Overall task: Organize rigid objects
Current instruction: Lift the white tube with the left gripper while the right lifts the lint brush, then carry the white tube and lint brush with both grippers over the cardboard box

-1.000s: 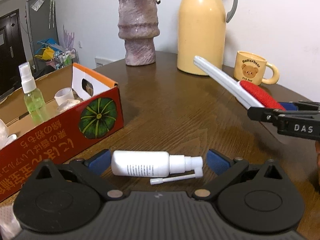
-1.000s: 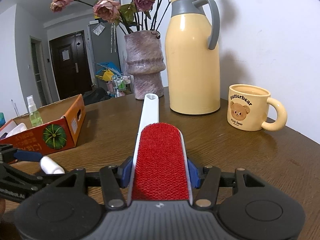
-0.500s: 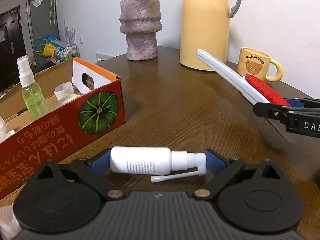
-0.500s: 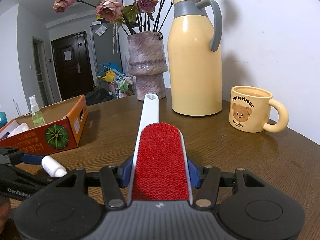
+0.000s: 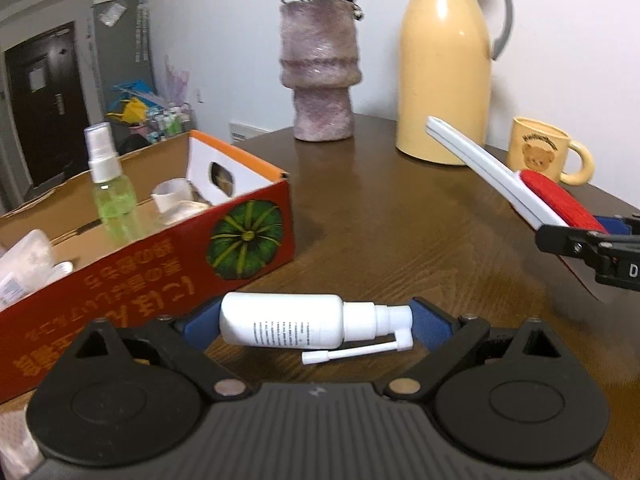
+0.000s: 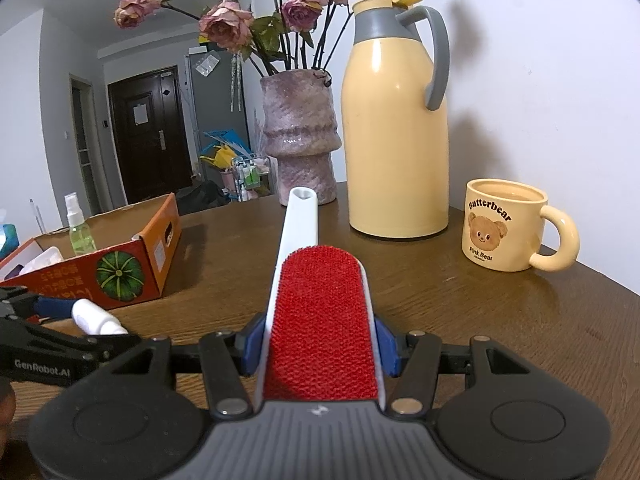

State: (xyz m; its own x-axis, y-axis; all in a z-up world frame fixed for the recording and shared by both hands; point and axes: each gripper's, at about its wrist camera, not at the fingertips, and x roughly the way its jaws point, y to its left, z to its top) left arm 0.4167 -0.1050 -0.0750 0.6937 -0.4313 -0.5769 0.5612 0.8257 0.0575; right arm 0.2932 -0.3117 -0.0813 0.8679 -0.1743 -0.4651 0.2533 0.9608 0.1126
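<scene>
Both grippers loaded; transfer to the box is the step in hand.

The left gripper (image 5: 316,322) has its jaws closed end-to-end on the white plastic nasal-spray bottle (image 5: 296,326), held sideways just above the brown wooden tabletop (image 5: 400,240). The right gripper (image 6: 320,344) clamps the red-faced, white-handled lint brush (image 6: 320,320), handle pointing forward. Judged next move: carry both left, over the wall of the orange cardboard pumpkin-print box (image 5: 160,256), then release. One second earlier the left jaws stood wide around the bottle; now they grip it and the view sits higher.
</scene>
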